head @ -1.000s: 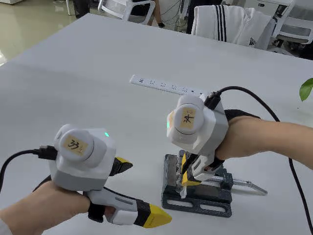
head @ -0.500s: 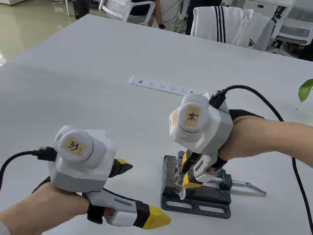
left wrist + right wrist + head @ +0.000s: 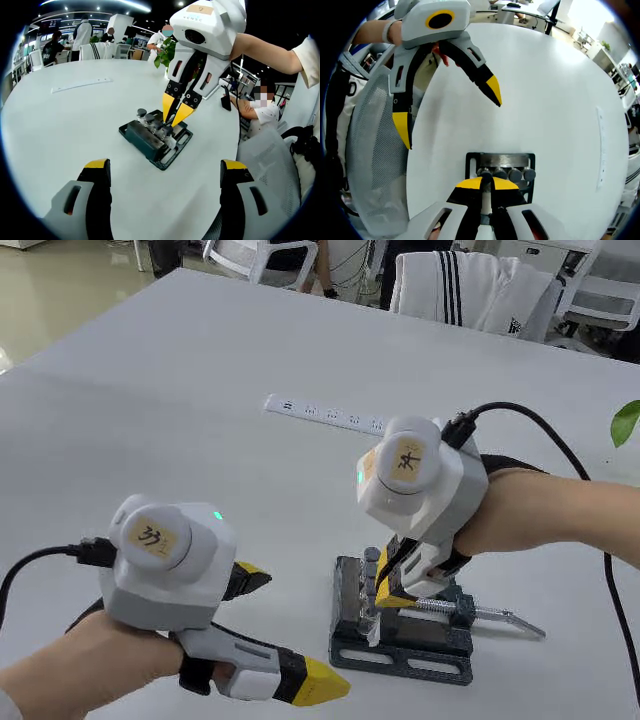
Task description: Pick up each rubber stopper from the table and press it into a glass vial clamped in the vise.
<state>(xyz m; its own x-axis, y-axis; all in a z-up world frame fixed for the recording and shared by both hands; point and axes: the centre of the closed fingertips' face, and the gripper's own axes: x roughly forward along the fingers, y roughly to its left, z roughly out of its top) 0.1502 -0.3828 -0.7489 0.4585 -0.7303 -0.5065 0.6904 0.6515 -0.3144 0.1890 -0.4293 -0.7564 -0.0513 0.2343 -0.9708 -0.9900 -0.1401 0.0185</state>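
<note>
While right tool [image 3: 487, 183] hangs pinched over vise [image 3: 502, 160], left gripper view shows vials [image 3: 150, 121] side-on (left tool [image 3: 165, 166] wide).

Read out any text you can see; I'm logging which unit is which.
Left sticker, atop the left tongs: handwritten, seemingly "33", uncertain.
Right sticker, atop the right tongs: handwritten, not legible.
Small print on the right tongs' housing, left gripper view: too blurred.

Vials [image 3: 514, 175] in vise [image 3: 400, 652] on table [image 3: 200, 390]; power strip [image 3: 325, 413] behind; right hand-held gripper [image 3: 386, 596] above vise.
</note>
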